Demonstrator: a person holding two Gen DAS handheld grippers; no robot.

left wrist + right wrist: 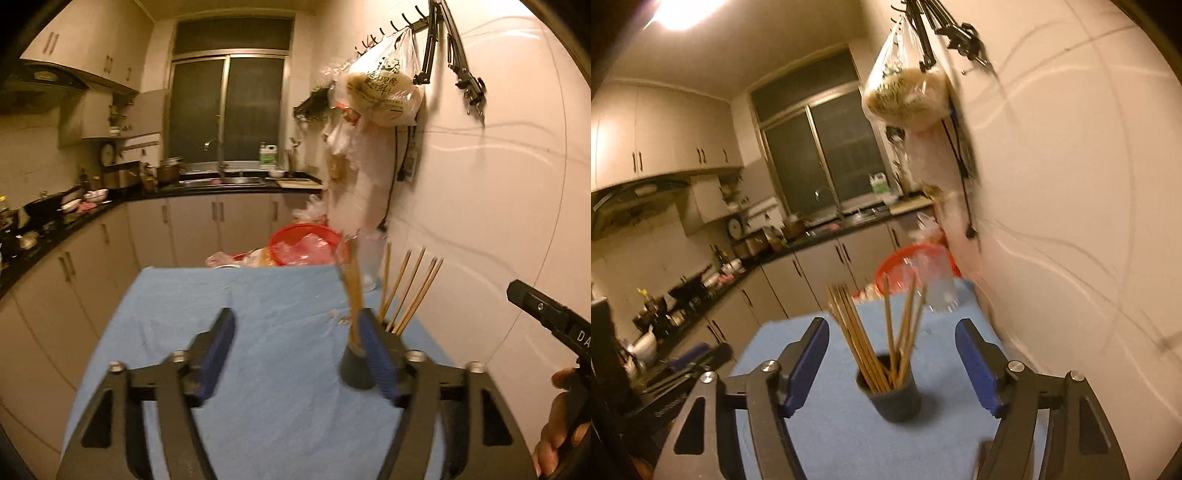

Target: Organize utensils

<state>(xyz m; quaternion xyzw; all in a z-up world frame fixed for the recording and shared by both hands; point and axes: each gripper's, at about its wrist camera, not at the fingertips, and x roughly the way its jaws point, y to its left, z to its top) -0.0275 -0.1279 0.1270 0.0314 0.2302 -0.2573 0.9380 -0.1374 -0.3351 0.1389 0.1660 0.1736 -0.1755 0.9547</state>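
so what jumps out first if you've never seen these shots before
The dark cup packed with wooden chopsticks stands on the blue cloth, between the open right gripper fingers. Behind it, a red basket sits at the table's far end, and a full plastic bag hangs on the wall.

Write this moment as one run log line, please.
left gripper: open, empty | right gripper: open, empty | chopsticks: upright in dark cup | cup: on blue cloth

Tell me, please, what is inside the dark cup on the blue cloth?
The cup holds a bundle of wooden chopsticks standing upright, their upper ends fanning out above the rim. Their lower ends and the cup's bottom are hidden by its wall.
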